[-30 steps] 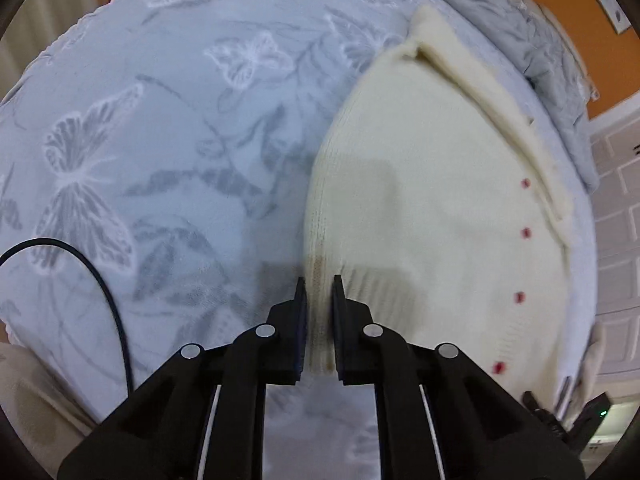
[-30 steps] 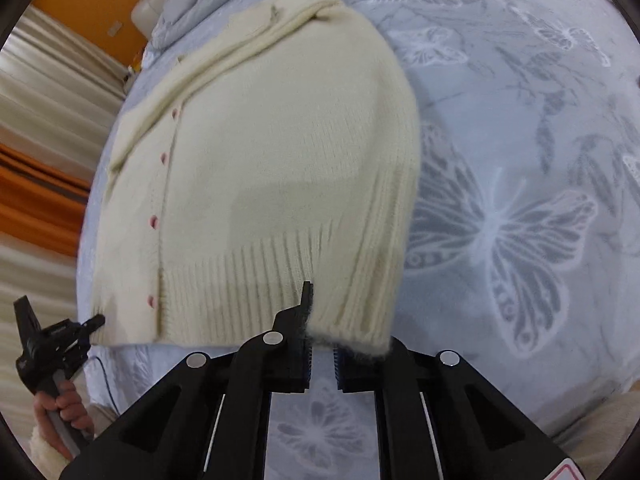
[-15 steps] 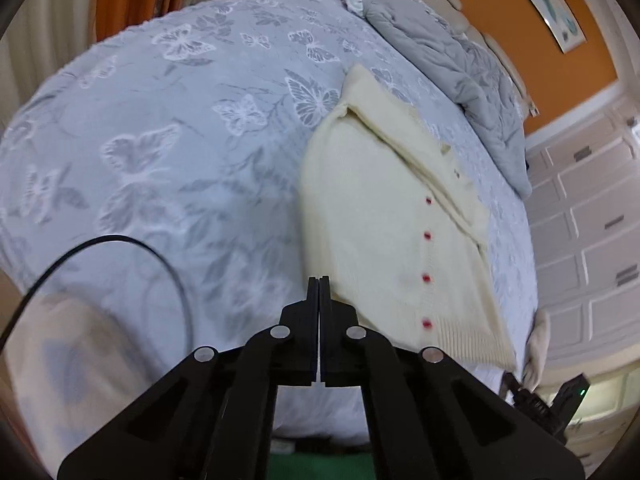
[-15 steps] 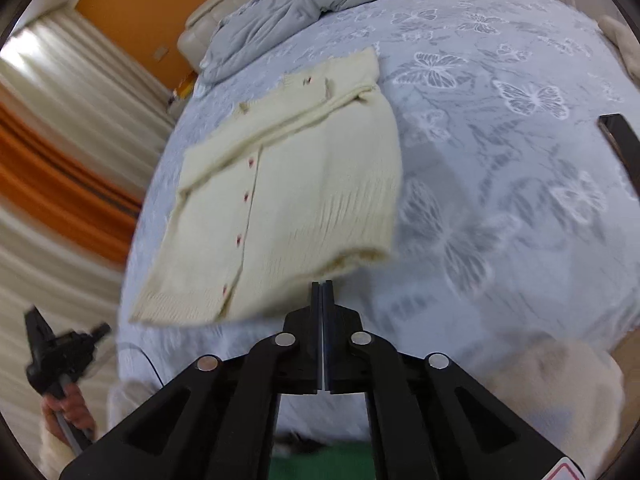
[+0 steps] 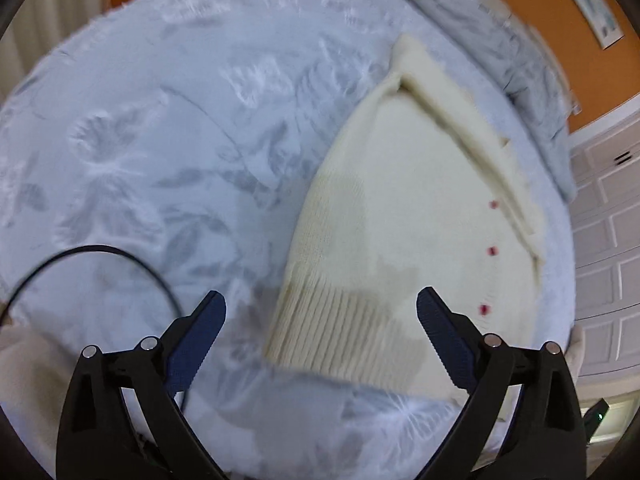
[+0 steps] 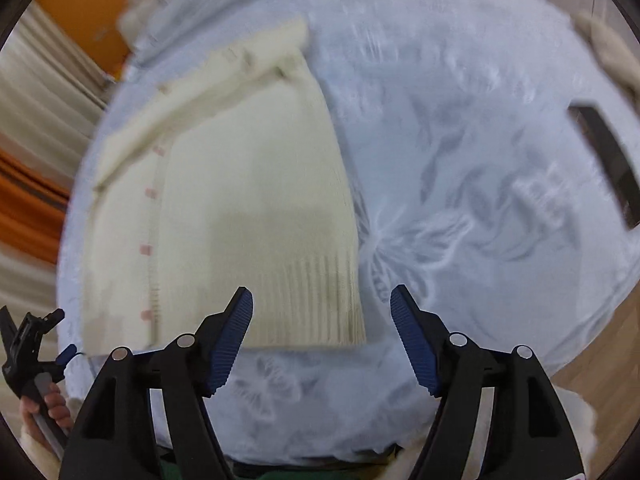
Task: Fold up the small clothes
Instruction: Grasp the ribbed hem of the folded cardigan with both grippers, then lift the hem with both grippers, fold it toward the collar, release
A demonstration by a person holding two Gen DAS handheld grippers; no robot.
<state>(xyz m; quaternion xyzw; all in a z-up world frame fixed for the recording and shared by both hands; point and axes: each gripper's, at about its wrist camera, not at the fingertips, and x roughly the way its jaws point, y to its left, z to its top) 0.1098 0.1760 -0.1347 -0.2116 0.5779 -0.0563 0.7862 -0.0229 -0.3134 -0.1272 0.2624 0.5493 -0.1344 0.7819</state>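
A cream knitted cardigan (image 5: 408, 216) with red buttons (image 5: 491, 251) is seen on a pale blue-grey bedspread (image 5: 168, 152) patterned with butterflies.

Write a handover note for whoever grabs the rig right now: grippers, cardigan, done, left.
Left gripper: jaws just opened wide, empty, over the hem's left corner.
Right gripper: jaws just opened, empty, over the hem's right corner.
Cream cardigan: flat on the butterfly bedspread, buttoned, both sides folded in, nothing gripping it.
Done: side folds.
Left: probably fold hem toward collar, then smooth it.
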